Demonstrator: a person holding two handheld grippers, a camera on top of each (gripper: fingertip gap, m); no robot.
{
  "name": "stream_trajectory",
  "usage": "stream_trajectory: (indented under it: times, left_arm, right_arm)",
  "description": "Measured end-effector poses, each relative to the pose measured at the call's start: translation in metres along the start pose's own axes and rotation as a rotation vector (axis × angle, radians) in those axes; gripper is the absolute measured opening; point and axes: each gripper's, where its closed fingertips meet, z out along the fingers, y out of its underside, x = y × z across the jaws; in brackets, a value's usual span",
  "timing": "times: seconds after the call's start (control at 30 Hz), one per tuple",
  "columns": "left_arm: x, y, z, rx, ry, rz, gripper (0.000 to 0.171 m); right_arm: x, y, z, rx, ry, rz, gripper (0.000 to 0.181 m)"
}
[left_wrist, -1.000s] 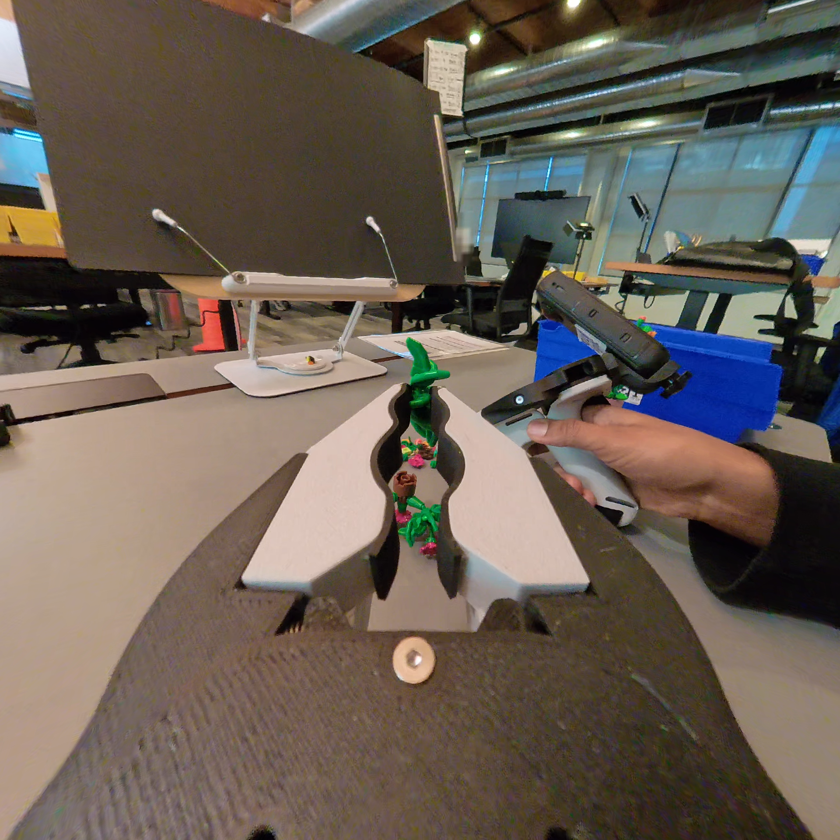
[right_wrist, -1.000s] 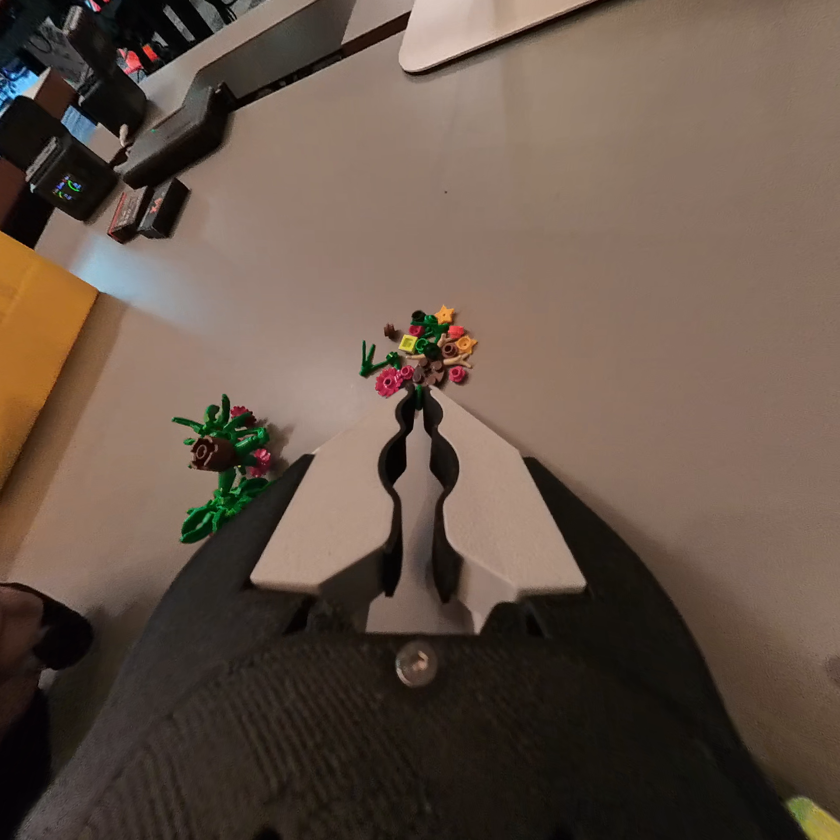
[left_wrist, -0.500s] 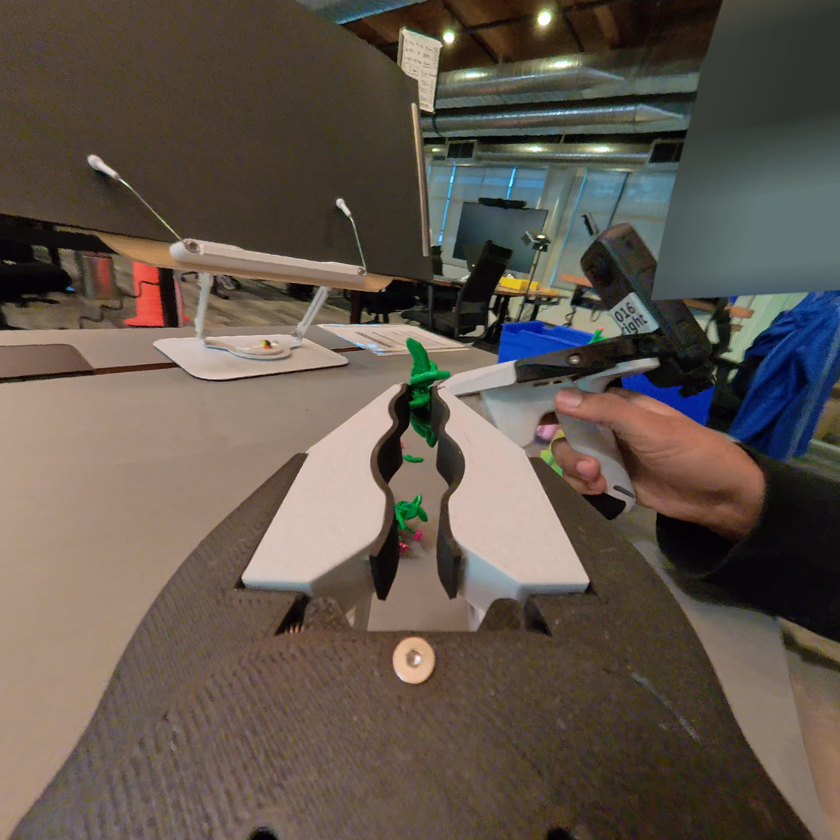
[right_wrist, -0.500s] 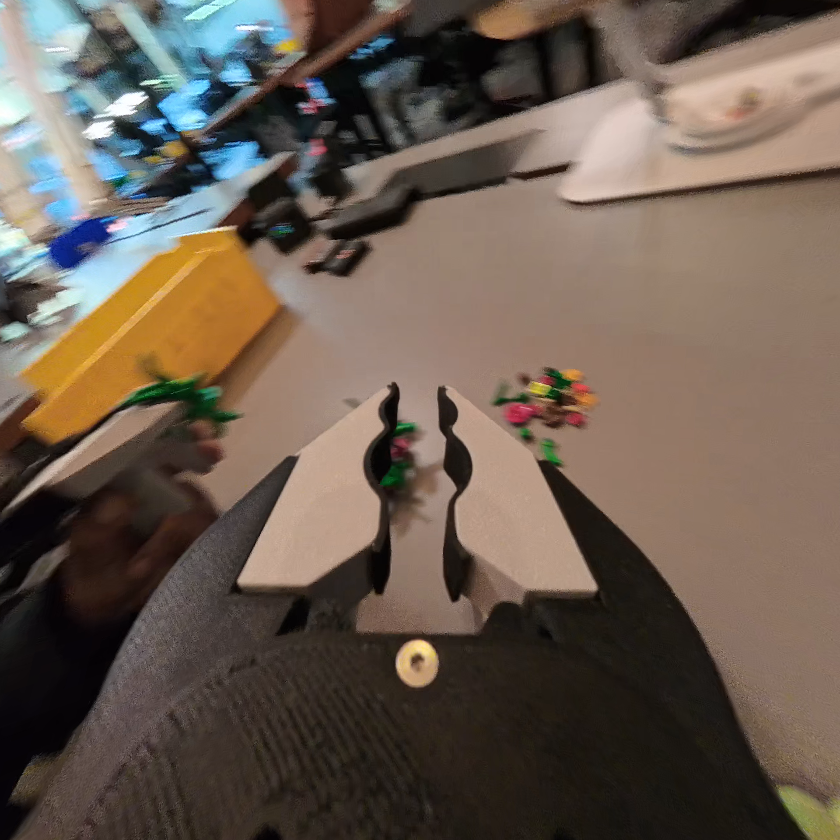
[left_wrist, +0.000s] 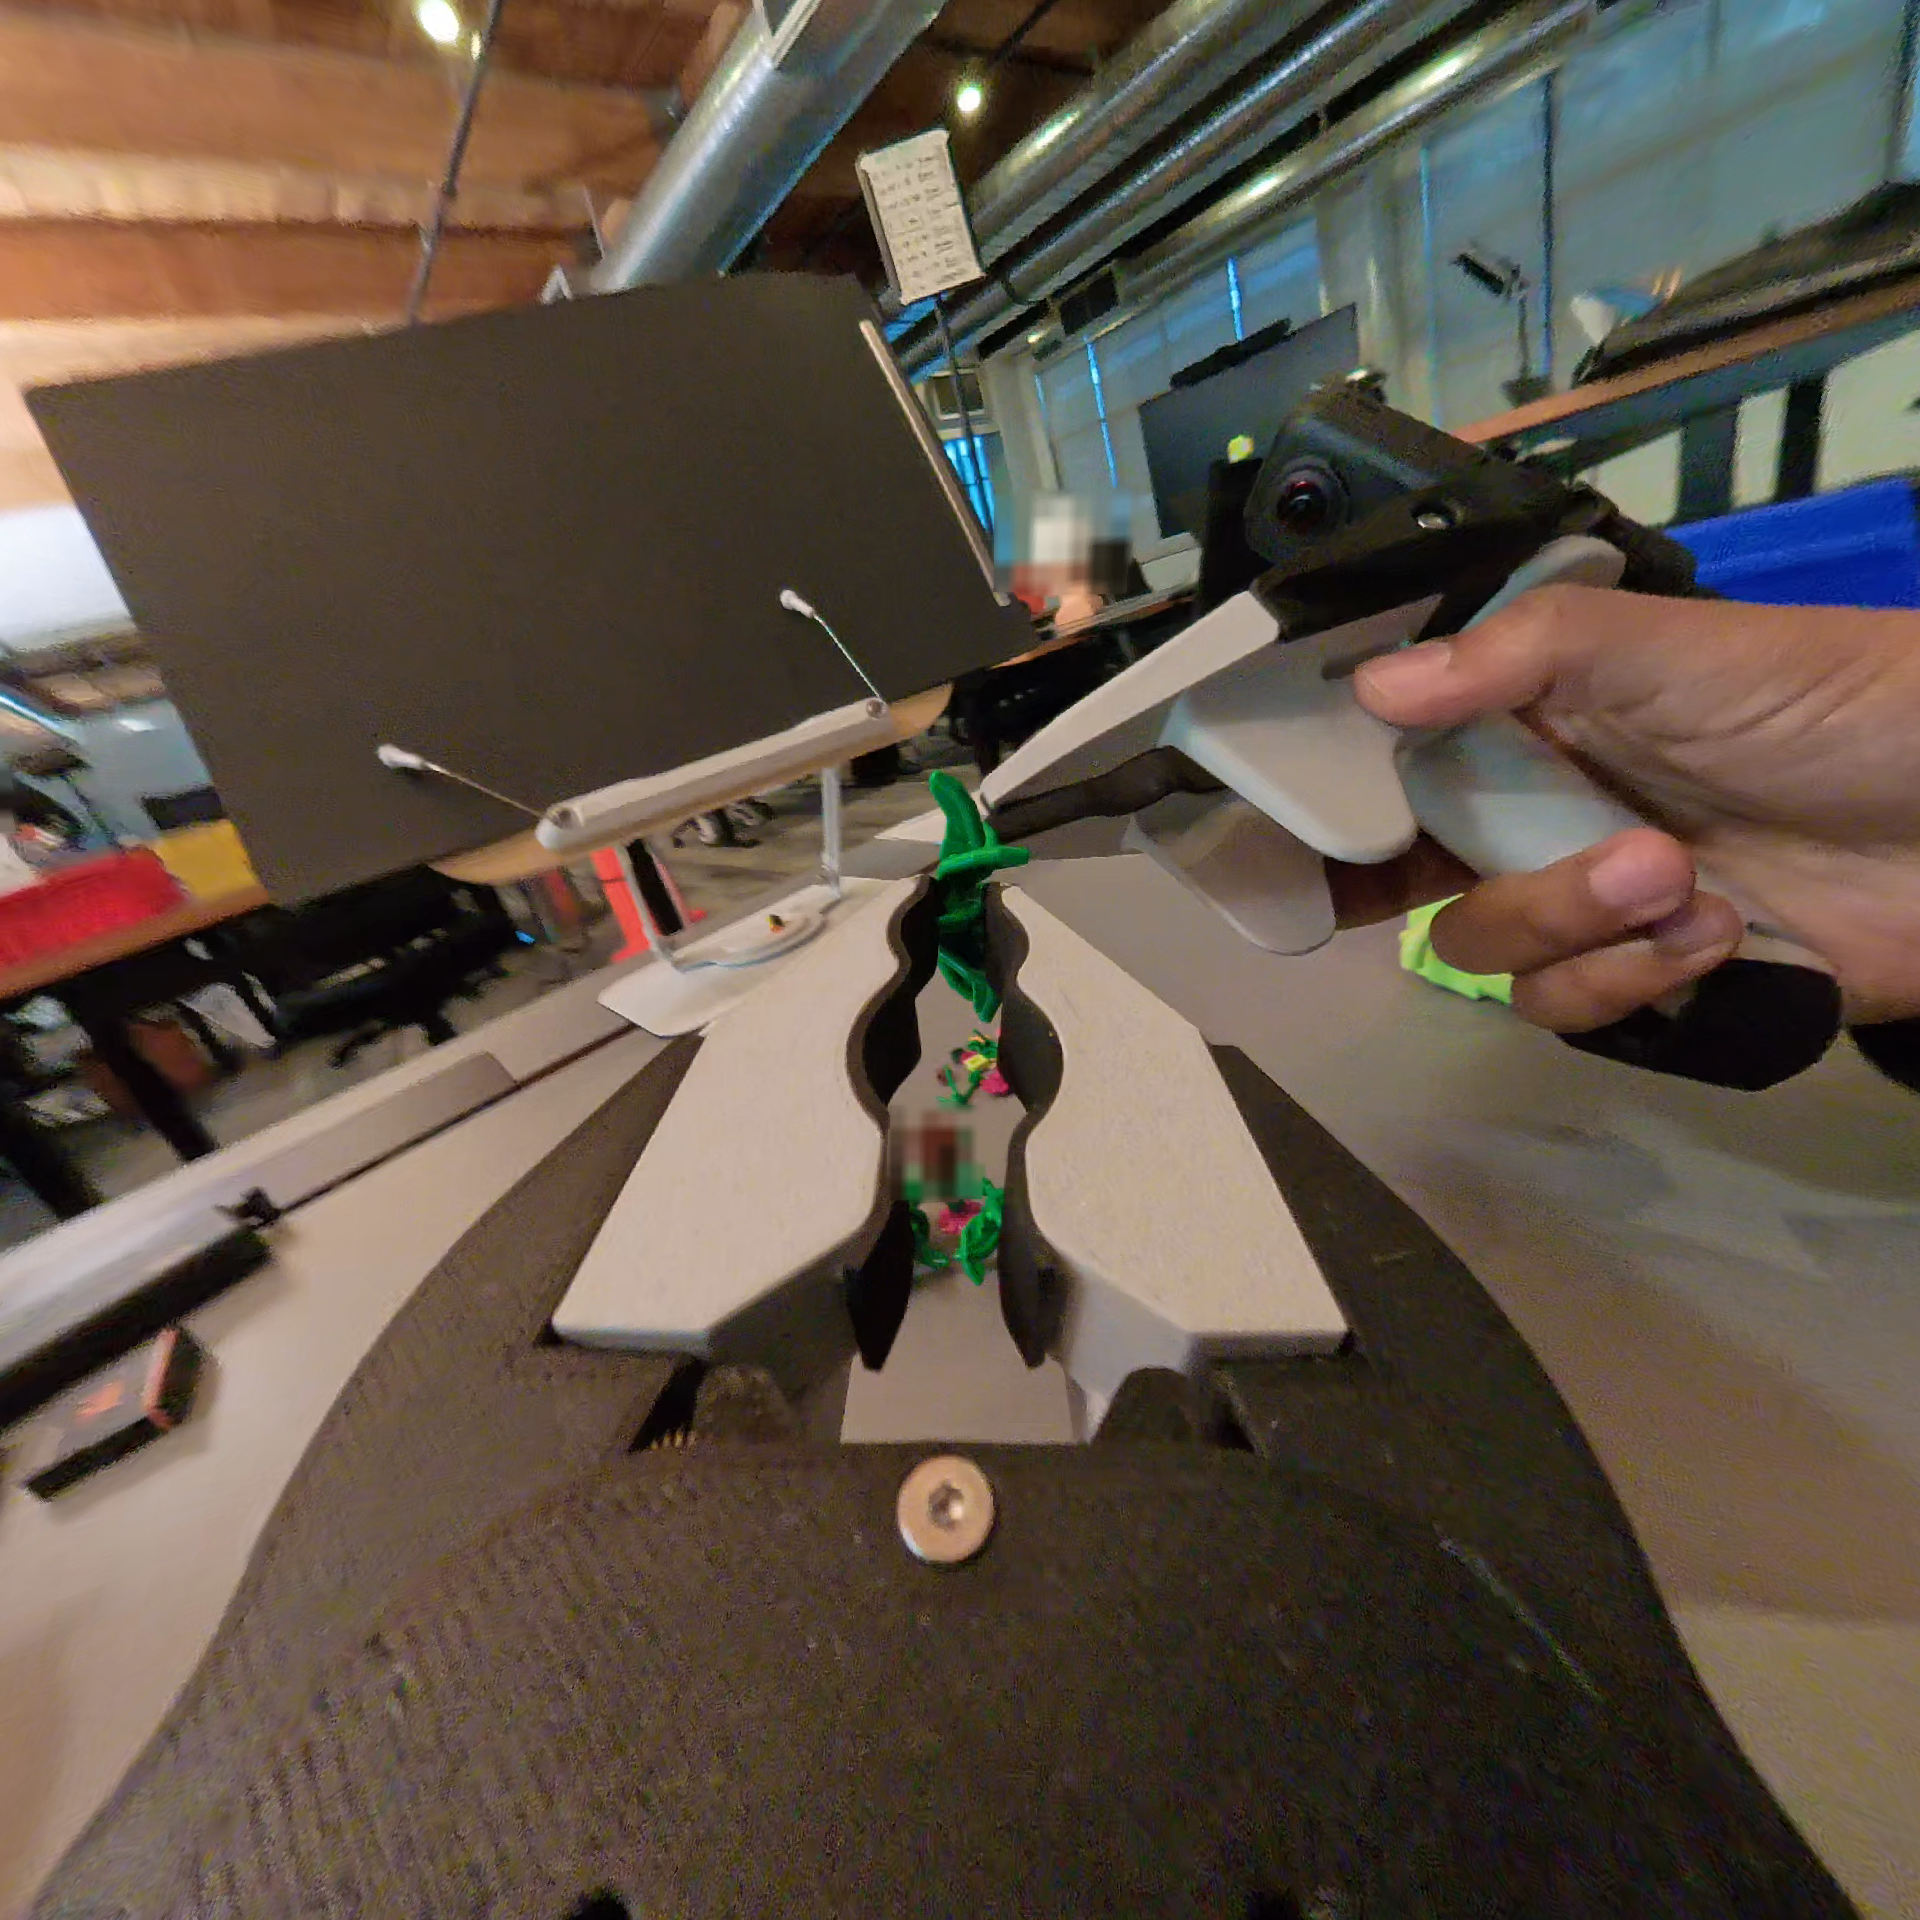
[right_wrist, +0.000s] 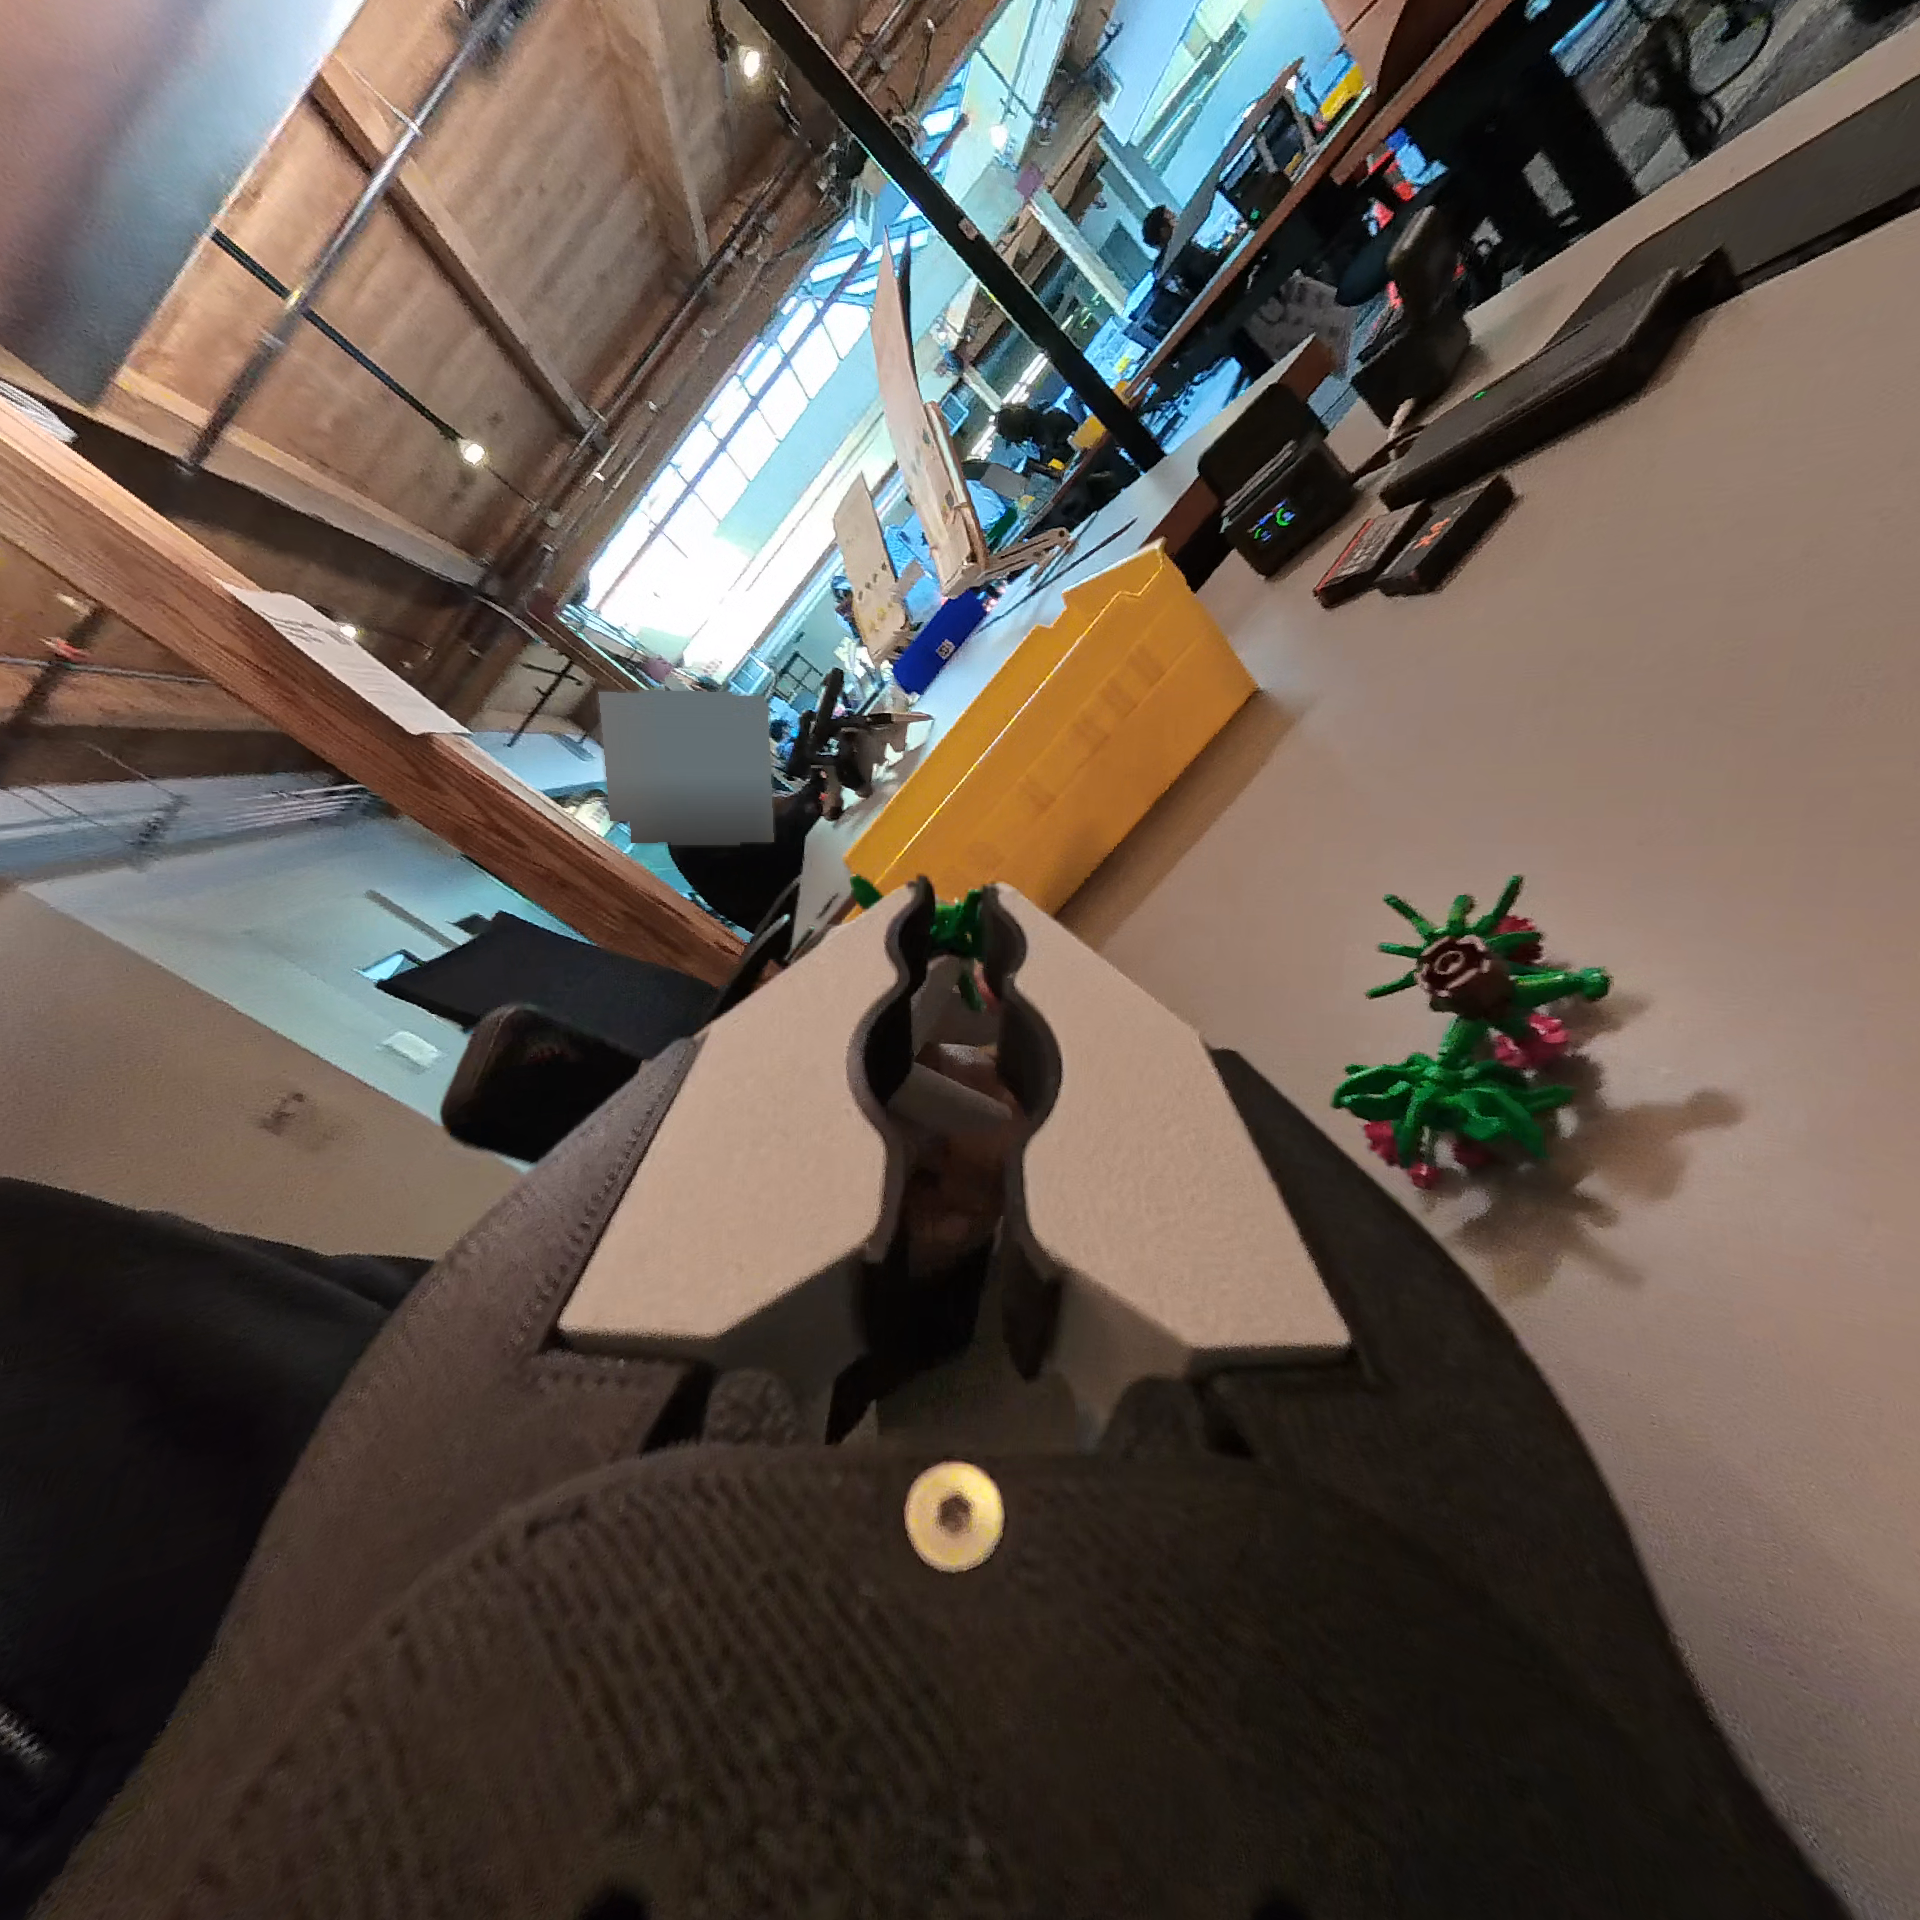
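My left gripper (left_wrist: 961, 894) is shut on a green toy plant stem (left_wrist: 964, 940) and holds it upright above the grey table. A hand (left_wrist: 1662, 748) brings my right gripper (left_wrist: 992, 816) in from the right, its tips at the stem's top leaves. In the right wrist view my right gripper (right_wrist: 954, 914) has its jaws nearly together, with the green leaves (right_wrist: 958, 928) between the tips. A built toy flower cluster (right_wrist: 1455, 1049) lies on the table, also seen under the left fingers (left_wrist: 961, 1242). A pile of small loose pieces (left_wrist: 975, 1070) lies beyond it.
A black board on a white stand (left_wrist: 717, 966) stands at the back of the table. A yellow bin (right_wrist: 1070, 727), a black device (right_wrist: 1283, 494) and small black boxes (right_wrist: 1423, 545) sit at the left side. A blue bin (left_wrist: 1808, 540) is at the right. Both grippers' tips are close together, under 4 cm apart.
My right gripper left the pile of loose pieces, swung up and left, and closed in on the top of the stem. My left gripper kept hold of the stem and tilted.
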Motion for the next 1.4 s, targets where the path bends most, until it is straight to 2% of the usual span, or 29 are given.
stream_trajectory:
  times: [0.17,0.3,0.5,0.67,1.03,1.13,1.27,1.4]
  left_arm:
    - [0.006,-0.002,0.001,-0.001,-0.036,0.121,0.002]
    - [0.005,-0.002,0.001,-0.006,-0.056,0.14,0.003]
    - [0.006,-0.009,0.0,0.013,-0.135,0.303,0.003]
    - [0.005,-0.016,-0.003,0.04,-0.171,0.33,0.003]
    - [0.007,-0.017,-0.002,0.047,-0.16,0.3,0.003]
    - [0.01,-0.019,-0.002,0.043,-0.132,0.283,0.002]
    - [0.008,-0.025,0.003,0.027,-0.099,0.147,0.003]
    - [0.002,-0.025,0.003,0.026,-0.101,0.106,0.003]
  right_arm:
    - [0.0,0.005,0.002,-0.017,-0.02,0.053,0.004]
    - [0.001,0.006,0.002,-0.023,-0.033,0.107,0.002]
    - [-0.006,0.005,0.001,-0.02,-0.074,0.118,0.004]
    - [-0.013,0.0,-0.003,0.017,-0.129,0.11,0.007]
    - [-0.015,0.005,0.001,0.007,-0.163,0.134,0.001]
    - [-0.016,0.003,-0.001,0.021,-0.133,0.079,0.0]
    - [-0.021,-0.01,0.0,0.083,-0.104,0.043,0.0]
    - [-0.022,-0.014,0.005,0.106,-0.058,0.025,0.0]
